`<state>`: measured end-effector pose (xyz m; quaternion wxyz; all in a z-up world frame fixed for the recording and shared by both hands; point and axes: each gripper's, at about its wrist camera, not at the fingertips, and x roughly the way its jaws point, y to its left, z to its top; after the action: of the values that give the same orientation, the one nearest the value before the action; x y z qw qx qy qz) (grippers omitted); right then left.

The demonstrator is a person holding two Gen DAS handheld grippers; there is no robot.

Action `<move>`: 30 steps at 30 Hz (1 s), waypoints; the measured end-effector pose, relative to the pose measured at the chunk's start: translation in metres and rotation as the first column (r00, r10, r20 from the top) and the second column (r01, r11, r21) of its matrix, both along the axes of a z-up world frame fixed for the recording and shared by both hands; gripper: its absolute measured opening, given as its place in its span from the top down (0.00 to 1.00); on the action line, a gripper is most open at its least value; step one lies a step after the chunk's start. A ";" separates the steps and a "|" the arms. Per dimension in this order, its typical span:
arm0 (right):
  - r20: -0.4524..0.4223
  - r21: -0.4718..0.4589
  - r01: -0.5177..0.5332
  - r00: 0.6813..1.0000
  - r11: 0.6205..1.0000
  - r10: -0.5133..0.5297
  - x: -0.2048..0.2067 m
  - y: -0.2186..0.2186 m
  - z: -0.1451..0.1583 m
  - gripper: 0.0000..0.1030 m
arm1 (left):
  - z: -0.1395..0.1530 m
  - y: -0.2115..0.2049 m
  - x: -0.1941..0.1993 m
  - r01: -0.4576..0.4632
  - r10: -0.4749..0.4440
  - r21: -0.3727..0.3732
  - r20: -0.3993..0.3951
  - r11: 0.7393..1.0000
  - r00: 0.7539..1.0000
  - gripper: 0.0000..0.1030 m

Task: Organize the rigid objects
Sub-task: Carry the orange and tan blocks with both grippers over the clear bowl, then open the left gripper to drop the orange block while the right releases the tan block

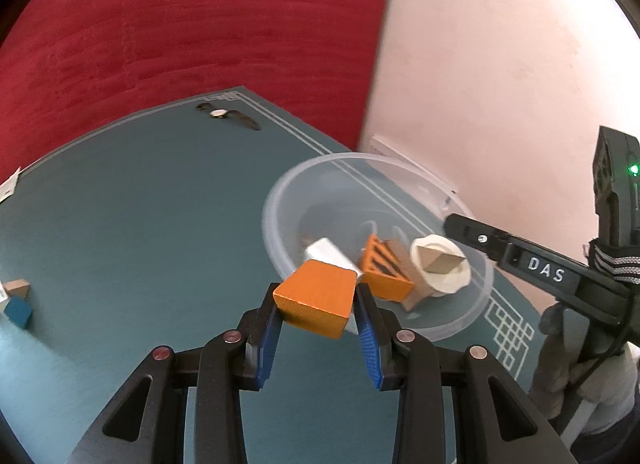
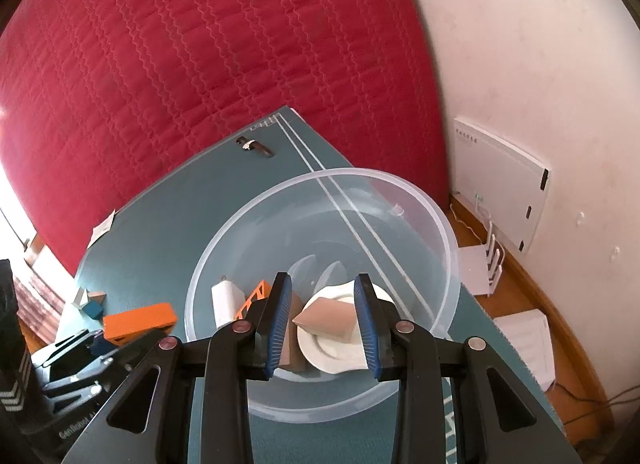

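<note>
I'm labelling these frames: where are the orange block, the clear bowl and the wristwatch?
orange block [image 1: 316, 296], left wrist view, top face.
clear bowl [image 2: 320, 178], right wrist view, far rim.
wristwatch [image 1: 218, 113], left wrist view, pale dial.

Orange block [image 1: 316, 296], clear bowl [image 1: 280, 200], teal mat [image 1: 140, 204], red quilted cover [image 2: 180, 64]

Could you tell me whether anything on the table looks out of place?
Yes: a wristwatch lies alone at the far corner of the teal table, unlike the blocks. A blue block and a wooden one remain outside the clear bowl.
</note>
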<state>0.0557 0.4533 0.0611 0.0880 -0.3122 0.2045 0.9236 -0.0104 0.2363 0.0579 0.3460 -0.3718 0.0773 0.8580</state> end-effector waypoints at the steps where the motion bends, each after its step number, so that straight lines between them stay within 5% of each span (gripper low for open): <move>1: 0.000 0.001 0.000 1.000 1.000 0.000 0.000 0.000 0.000 0.67 | 0.000 0.004 0.001 0.009 -0.009 0.000 0.002 1.000 1.000 0.64; 11: -0.005 0.006 -0.007 1.000 1.000 0.007 0.001 -0.006 -0.001 0.67 | -0.009 0.031 0.000 0.079 -0.080 0.049 0.023 0.996 0.997 0.63; 15: -0.012 0.010 0.000 1.000 1.000 0.001 0.002 -0.007 0.000 0.67 | -0.014 0.031 -0.006 0.050 -0.051 0.054 0.020 0.997 0.998 0.52; 30: -0.013 0.018 -0.004 1.000 1.000 0.004 0.002 -0.007 0.000 0.67 | -0.017 0.022 0.000 0.010 -0.010 0.010 -0.019 1.000 1.000 0.35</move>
<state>0.0575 0.4461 0.0610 0.0878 -0.3059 0.1959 0.9275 -0.0108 0.2585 0.0409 0.3514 -0.3615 0.0780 0.8601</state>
